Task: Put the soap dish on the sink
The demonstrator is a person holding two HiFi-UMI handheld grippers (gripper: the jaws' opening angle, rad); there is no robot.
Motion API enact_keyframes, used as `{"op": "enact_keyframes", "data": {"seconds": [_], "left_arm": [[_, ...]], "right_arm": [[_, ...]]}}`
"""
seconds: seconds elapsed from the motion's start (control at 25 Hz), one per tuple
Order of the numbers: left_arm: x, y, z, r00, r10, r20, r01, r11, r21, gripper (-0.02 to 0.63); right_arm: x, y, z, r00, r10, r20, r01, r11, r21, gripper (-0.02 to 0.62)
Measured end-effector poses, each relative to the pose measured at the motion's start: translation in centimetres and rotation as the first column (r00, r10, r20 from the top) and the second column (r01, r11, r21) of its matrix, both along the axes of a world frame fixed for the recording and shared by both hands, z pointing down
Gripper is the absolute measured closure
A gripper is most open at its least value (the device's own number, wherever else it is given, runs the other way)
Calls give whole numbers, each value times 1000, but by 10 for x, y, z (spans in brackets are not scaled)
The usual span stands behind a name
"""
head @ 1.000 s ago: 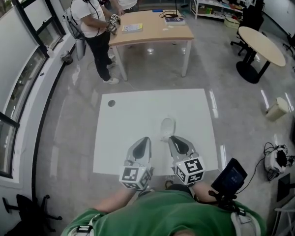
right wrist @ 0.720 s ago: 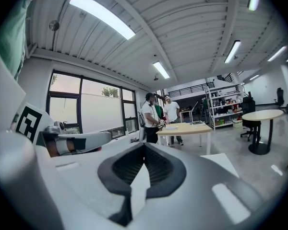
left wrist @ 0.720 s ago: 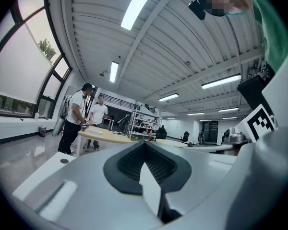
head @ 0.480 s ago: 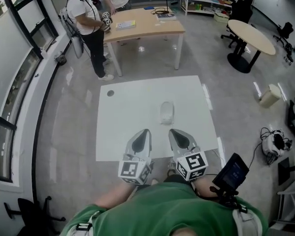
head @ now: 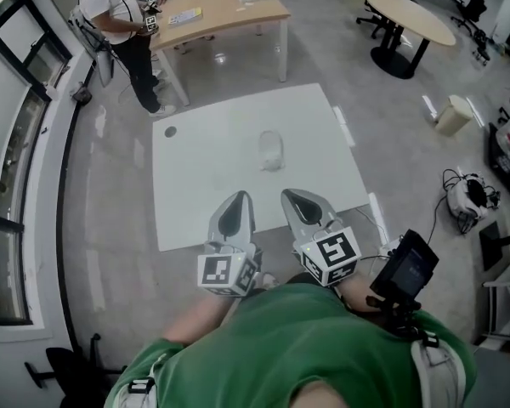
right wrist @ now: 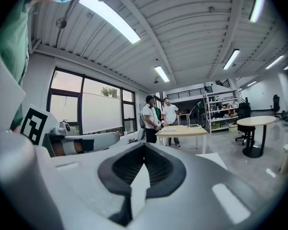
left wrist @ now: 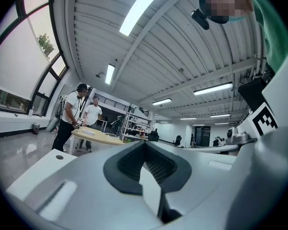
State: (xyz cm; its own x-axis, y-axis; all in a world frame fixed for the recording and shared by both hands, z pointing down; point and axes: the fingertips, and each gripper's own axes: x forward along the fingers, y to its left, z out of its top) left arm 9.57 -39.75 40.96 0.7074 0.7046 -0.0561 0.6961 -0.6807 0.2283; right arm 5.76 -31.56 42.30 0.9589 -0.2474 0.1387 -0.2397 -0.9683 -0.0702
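The soap dish (head: 271, 150), a pale translucent oval, lies near the middle of the white sink top (head: 195, 194), which has a small dark drain hole (head: 170, 131) at its far left. Both grippers are held level, side by side, over the top's near edge and well short of the dish. My left gripper (head: 240, 197) is shut with nothing in it, and so is my right gripper (head: 288, 195). In the left gripper view the left gripper (left wrist: 145, 145) has its dark pads together; the right gripper (right wrist: 144, 147) looks the same in the right gripper view. The jaws hide the dish in both gripper views.
Two people stand at a wooden table (head: 225, 11) beyond the white top. A round table (head: 408, 17) and a small bin (head: 452, 114) stand at the far right. A dark tablet (head: 405, 270) is mounted by my right arm. Windows (head: 8, 100) line the left wall.
Both grippers have drawn back from the soap dish to the top's near edge and risen a little. The dish stays on the top where the right gripper had been.
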Motion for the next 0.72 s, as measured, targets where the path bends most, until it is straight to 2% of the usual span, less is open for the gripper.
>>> {"op": "enact_keyframes", "data": {"seconds": [0.28,0.56,0.72], "left_arm": [[-16,23,1,1000,-16,0,16,1000,11,600],[-24,28,-2,1000,-15,-12,15,1000,9,600],[-29,34,-9,999,-39,4,39,999,7,600]], "right_arm": [[-23,27,-7,1000,-2,-20,2,1000,13,592],[-31,33,-10,999,0,-33,1,1000,29,592],[-36,40,-12,999,-8,-35,9,1000,27,592]]}}
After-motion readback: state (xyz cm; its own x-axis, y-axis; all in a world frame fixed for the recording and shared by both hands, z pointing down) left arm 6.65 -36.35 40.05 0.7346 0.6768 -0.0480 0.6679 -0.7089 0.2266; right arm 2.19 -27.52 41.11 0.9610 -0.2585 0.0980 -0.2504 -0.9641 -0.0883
